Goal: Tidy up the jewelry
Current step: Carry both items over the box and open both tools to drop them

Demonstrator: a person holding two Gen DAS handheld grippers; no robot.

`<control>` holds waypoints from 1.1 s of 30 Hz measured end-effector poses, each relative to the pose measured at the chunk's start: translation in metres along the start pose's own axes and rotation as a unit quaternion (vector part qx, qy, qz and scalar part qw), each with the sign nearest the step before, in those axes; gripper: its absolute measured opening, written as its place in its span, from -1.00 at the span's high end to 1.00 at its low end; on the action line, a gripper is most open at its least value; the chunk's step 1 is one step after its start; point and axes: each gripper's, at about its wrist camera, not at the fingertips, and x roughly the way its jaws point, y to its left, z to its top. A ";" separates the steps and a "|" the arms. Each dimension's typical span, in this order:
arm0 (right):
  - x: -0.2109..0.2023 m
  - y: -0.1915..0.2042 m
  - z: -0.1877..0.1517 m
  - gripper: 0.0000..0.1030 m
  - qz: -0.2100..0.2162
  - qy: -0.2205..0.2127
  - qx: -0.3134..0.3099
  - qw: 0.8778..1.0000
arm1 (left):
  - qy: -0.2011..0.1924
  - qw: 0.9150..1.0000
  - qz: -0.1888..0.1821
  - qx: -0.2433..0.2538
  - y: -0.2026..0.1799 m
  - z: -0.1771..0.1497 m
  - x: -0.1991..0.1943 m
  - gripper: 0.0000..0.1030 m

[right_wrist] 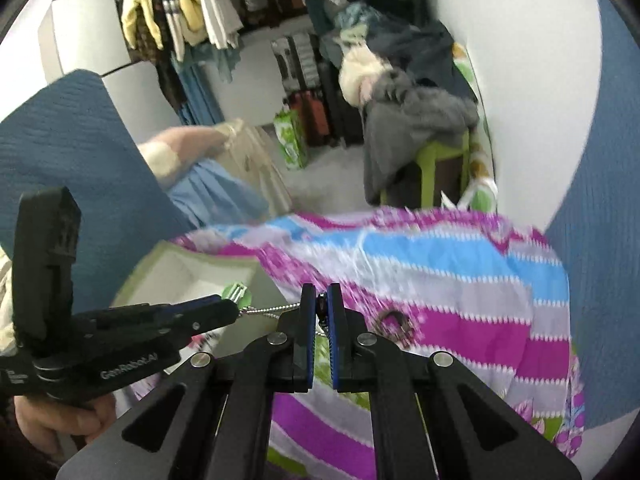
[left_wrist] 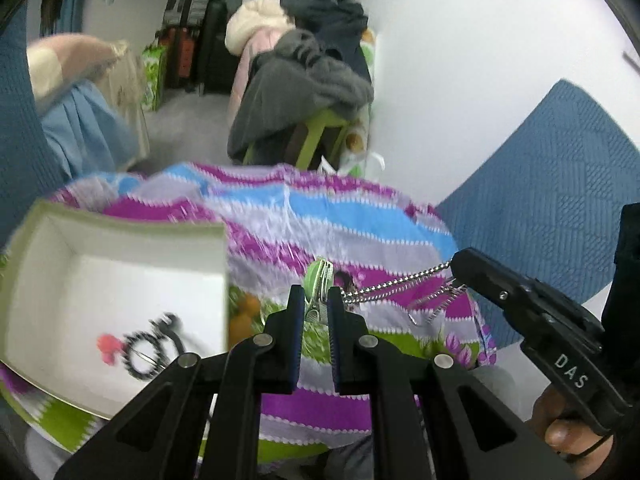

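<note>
Here the left gripper (left_wrist: 316, 300) pinched the green pendant (left_wrist: 318, 280); the right gripper (right_wrist: 321, 304), fully closed, nipped the chain (left_wrist: 396, 285), stretched between them above the blanket (left_wrist: 360, 216), likely untangled for the box (left_wrist: 120, 280) near left.

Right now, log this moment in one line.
left hand-held gripper: shut on green pendant | right hand-held gripper: shut on chain | white box: open

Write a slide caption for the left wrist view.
Both grippers hold a silver necklace above the striped cloth.
</note>
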 end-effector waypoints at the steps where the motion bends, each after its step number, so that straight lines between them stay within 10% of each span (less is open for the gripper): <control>1: -0.001 0.004 0.005 0.94 0.002 -0.004 -0.002 1.000 | -0.004 1.000 -0.001 0.001 0.004 0.005 -0.007 0.81; 15: 0.019 0.094 0.031 0.93 0.022 -0.001 -0.022 1.000 | -0.016 0.999 0.039 -0.005 0.090 0.028 -0.065 0.81; 33: 0.096 0.127 -0.014 0.93 0.036 0.102 -0.014 0.994 | 0.030 0.997 0.050 -0.041 0.174 -0.027 -0.029 0.80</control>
